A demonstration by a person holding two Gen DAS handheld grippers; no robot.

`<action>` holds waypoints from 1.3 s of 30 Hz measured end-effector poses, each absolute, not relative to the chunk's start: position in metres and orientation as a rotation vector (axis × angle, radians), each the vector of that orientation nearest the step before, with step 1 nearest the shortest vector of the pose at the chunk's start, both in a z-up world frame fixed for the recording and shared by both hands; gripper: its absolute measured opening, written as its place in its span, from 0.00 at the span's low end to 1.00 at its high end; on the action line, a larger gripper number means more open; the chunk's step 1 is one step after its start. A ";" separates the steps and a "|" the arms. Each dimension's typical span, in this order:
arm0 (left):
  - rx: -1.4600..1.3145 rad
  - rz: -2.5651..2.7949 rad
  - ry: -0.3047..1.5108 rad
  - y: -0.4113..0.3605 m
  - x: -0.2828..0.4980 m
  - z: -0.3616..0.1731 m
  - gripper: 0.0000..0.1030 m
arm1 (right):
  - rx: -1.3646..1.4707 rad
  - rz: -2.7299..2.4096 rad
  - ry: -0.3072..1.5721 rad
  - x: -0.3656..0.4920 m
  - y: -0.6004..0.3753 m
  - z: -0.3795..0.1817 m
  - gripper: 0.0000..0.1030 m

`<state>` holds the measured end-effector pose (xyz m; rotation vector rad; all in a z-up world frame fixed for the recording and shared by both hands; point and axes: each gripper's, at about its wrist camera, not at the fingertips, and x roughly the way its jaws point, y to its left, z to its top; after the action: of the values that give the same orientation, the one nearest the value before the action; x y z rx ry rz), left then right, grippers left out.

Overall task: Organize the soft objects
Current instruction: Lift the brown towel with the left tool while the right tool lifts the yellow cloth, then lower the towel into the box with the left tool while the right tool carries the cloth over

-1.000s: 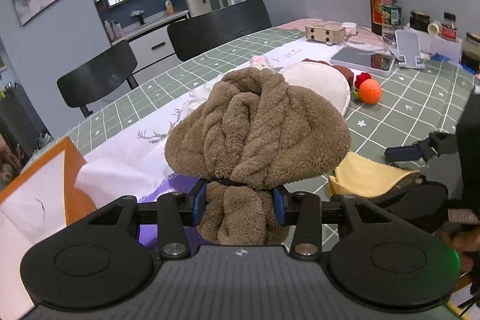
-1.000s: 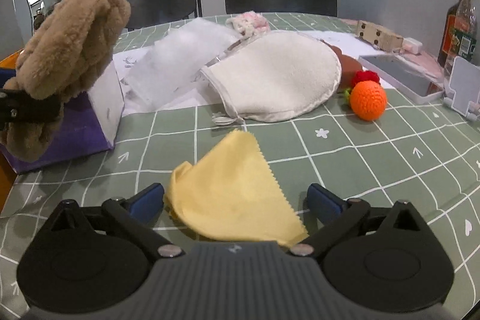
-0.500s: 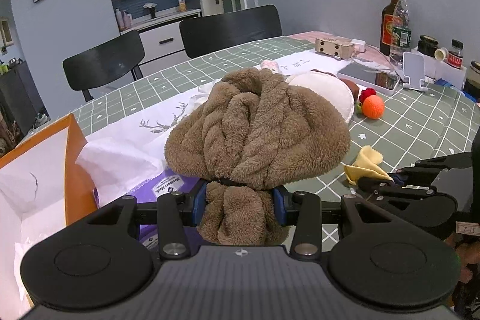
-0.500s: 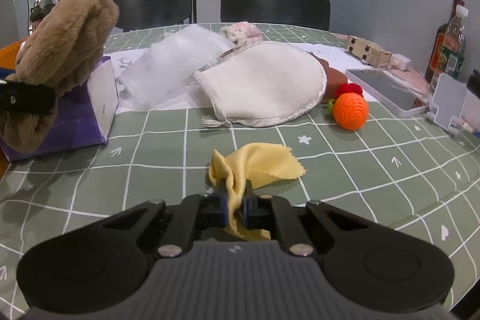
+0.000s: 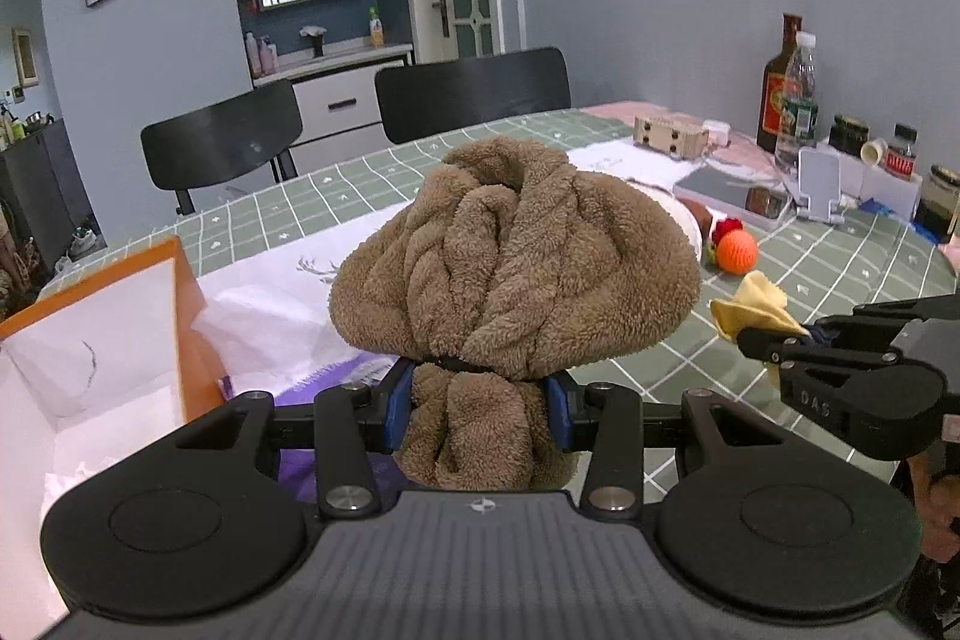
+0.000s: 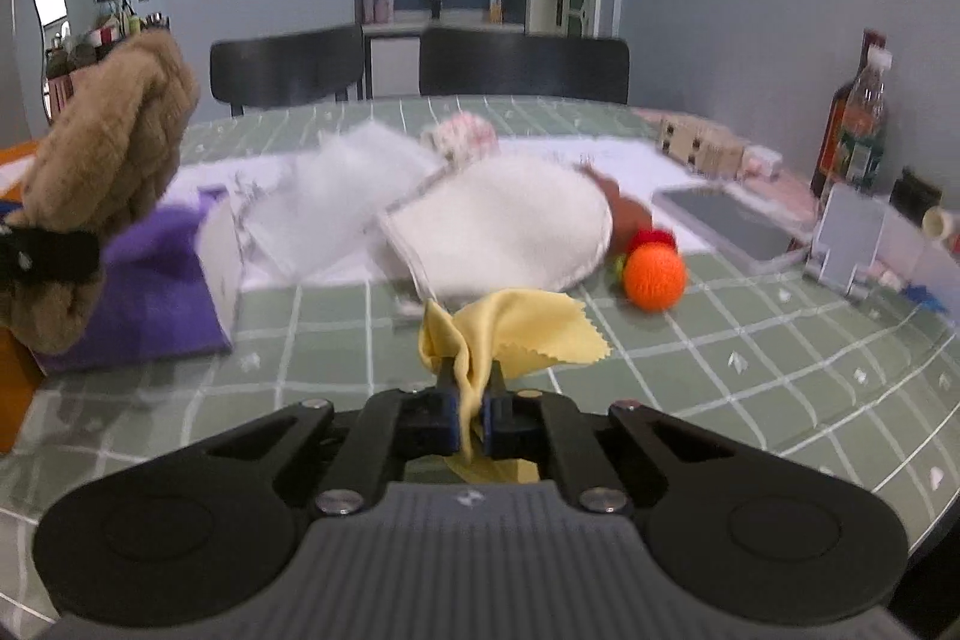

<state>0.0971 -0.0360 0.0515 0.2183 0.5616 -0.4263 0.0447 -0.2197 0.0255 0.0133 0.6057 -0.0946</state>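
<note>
Left claw (image 5: 478,409) clamped round a bunched brown fleece towel (image 5: 516,268), raised above the desk (image 6: 750,340) near the orange box (image 5: 186,316); bulky, soft, best pinched at the waist. Right claw (image 6: 471,415) pinched on a thin yellow cloth (image 6: 516,334), lifted clear; light, limp, likely slippery.

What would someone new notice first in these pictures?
The big brown towel bunched in the left tongs, filling the middle of the left view. Next, the small yellow cloth pinched in the right tongs, with an orange ball on the green checked table behind.
</note>
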 end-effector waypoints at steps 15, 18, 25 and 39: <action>0.239 -0.209 0.473 0.028 0.069 0.093 0.48 | 0.032 0.081 0.266 0.026 -0.124 0.124 0.04; 0.203 -0.144 0.467 0.050 0.068 0.102 0.48 | 0.048 0.154 0.235 0.027 -0.099 0.134 0.04; 0.159 0.007 0.480 0.084 0.074 0.106 0.48 | 0.111 0.289 0.248 0.040 -0.047 0.144 0.04; 0.101 0.146 0.670 0.124 0.107 0.073 0.48 | 0.120 0.333 0.354 0.063 -0.004 0.125 0.04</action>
<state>0.1071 0.1241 0.0734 0.1009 0.6698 0.1456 0.0626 -0.0039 0.1251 0.1202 0.3538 0.3330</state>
